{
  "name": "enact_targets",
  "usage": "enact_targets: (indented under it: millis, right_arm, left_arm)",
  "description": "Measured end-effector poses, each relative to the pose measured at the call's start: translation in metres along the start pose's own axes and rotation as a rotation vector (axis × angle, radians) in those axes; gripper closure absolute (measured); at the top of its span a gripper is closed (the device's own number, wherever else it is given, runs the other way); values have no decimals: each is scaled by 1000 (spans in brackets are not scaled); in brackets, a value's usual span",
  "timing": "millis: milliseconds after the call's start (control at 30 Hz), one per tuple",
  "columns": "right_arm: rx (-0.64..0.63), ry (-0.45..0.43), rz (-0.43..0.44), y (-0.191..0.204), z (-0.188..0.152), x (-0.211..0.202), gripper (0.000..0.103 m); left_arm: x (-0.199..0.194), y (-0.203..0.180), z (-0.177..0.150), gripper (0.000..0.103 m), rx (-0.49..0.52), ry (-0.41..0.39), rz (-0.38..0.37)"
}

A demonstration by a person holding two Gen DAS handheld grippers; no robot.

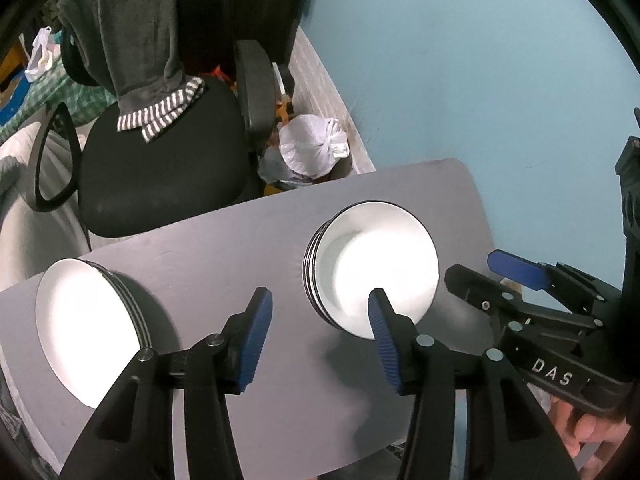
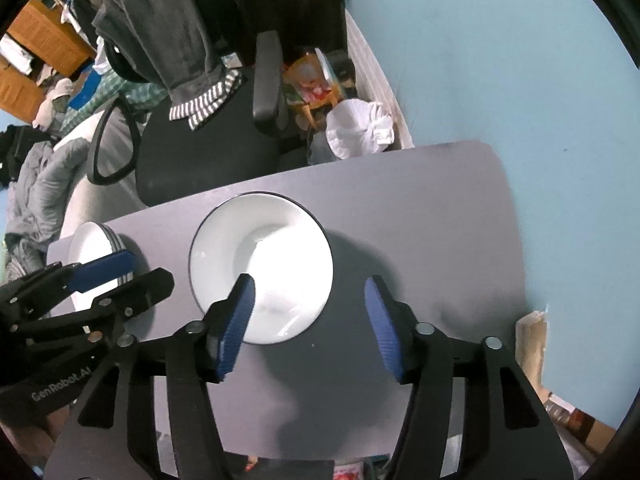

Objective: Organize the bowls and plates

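Observation:
A stack of white bowls with dark rims (image 1: 372,264) sits mid-table; it also shows in the right wrist view (image 2: 260,264). A stack of white plates (image 1: 84,328) sits at the table's left end, and shows small in the right wrist view (image 2: 96,248). My left gripper (image 1: 320,336) is open and empty above the table between the two stacks, its right finger over the bowls' near rim. My right gripper (image 2: 310,320) is open and empty, hovering over the bowls' near right side; it also shows in the left wrist view (image 1: 492,276).
The grey table (image 1: 248,248) stands against a light blue wall (image 1: 480,80). A black office chair (image 1: 160,160) draped with clothes stands behind it, beside a bin with a white bag (image 1: 312,148). Cardboard boxes (image 2: 560,400) lie at the right.

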State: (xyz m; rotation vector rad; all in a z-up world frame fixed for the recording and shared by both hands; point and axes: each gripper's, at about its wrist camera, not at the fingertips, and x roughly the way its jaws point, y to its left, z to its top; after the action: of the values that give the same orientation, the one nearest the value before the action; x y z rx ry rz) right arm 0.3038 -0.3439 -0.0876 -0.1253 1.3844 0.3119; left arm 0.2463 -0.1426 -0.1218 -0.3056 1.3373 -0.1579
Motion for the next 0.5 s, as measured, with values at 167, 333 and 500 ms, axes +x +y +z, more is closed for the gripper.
enact_targets:
  millis: [167, 333, 500]
  right_arm:
    - [-7, -25, -13, 2, -6, -14, 43]
    - [-23, -23, -42, 4, -12, -21, 42]
    - [-45, -31, -84, 2, -18, -24, 42]
  left_arm:
    - [-14, 1, -7, 52, -3, -20, -12]
    - [-21, 3, -11, 37, -3, -55, -8]
    - [-15, 3, -13, 37, 18, -32, -5]
